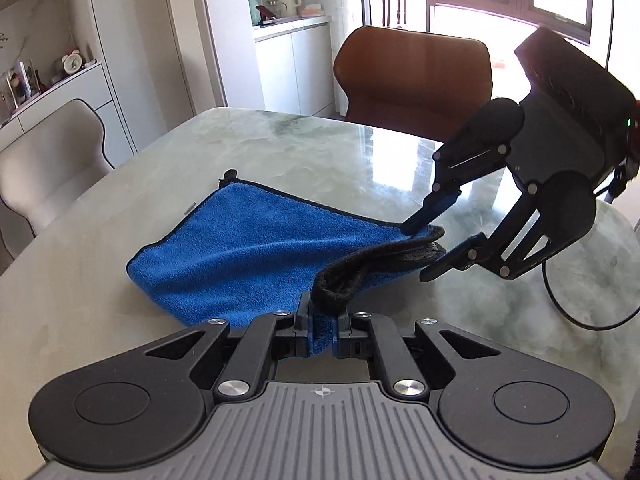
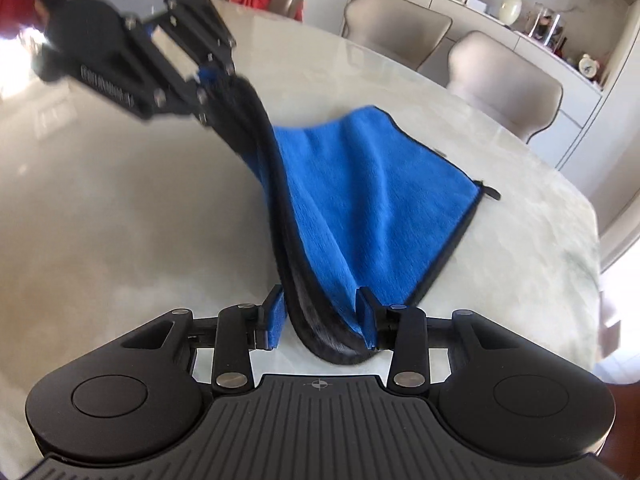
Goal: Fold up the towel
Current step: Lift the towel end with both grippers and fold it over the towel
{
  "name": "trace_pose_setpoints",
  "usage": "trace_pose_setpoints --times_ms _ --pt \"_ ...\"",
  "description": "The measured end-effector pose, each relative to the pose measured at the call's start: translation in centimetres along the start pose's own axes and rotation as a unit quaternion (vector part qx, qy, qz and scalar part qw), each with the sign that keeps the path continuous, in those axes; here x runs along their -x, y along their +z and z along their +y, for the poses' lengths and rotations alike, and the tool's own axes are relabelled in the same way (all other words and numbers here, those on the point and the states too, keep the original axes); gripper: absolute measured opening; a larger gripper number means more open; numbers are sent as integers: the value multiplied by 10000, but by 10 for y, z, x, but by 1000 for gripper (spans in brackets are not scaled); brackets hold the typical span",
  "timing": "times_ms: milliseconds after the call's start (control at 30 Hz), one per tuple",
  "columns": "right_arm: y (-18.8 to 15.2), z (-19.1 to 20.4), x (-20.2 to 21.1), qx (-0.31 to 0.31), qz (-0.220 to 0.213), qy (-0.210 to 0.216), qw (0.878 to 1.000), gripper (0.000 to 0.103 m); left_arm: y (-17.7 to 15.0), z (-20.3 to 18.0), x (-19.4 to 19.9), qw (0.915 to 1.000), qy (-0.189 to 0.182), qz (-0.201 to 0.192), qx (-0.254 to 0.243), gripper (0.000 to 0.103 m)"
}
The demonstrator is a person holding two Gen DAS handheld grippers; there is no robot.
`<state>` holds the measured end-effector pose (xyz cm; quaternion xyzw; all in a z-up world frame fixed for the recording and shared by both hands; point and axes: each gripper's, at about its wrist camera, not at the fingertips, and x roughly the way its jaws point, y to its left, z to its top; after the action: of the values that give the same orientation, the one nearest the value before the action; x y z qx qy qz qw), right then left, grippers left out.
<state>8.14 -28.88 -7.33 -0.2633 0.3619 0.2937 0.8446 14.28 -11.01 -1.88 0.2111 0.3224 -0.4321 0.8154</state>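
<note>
- Table (image 1: 120, 280): pale green-white marble top, glossy, bearing the work. Brown chair (image 1: 412, 76) at its far side; cream chairs (image 2: 504, 80) along another side.
- Towel (image 1: 240, 248): blue pile with a black bound hem. Its far part lies flat on the table; the near hemmed edge is lifted and strung between the two claws, layers already doubled along it.
- Right gripper (image 2: 320, 322): jaws spread well apart. The hemmed edge sags through the gap, touching the right-hand pad; in the left wrist view one fingertip rests on the cloth. No pinch is made.
- Left gripper (image 1: 322, 332): jaws drawn nearly together, clamped on a bunched corner of blue cloth and hem.
- Step in hand, as judged: mid-fold, with one corner of the raised edge secured and the other only draped.
- Next move, as judged: the right claw must close on the hem before the edge is carried over to the far hem, else that side will slip out.
</note>
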Motion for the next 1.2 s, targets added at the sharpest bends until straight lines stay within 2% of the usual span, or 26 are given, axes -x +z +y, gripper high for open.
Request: trace_pose_setpoints --times_ms 167,233,333,400,600,767,900,1033,1200 --pt "0 18 -15 708 177 -546 9958 36 0 0 1 10000 64 40 2 7" --pt "1 18 -16 802 234 -655 9943 18 -2 -1 3 9999 77 78 -3 8" --pt "5 6 -8 374 189 -465 9980 12 -8 -3 6 9999 40 149 77 8" --pt "7 -3 2 39 154 -292 9994 12 -11 -5 9 9998 10 180 112 8" --pt "6 -10 29 -364 115 112 9992 11 -21 -13 21 9994 -142 243 187 8" --pt "1 -4 46 -356 224 388 9984 12 -36 -28 30 9973 -520 447 265 9" --pt "4 -10 41 -375 191 419 9982 12 -44 -27 25 9955 -633 597 380 9" --pt "23 -36 28 -355 1 154 9993 12 -29 -6 20 9957 -477 558 559 10" --pt "56 -75 -3 -505 -220 -15 9985 12 -3 50 4 9928 -16 491 1096 12"
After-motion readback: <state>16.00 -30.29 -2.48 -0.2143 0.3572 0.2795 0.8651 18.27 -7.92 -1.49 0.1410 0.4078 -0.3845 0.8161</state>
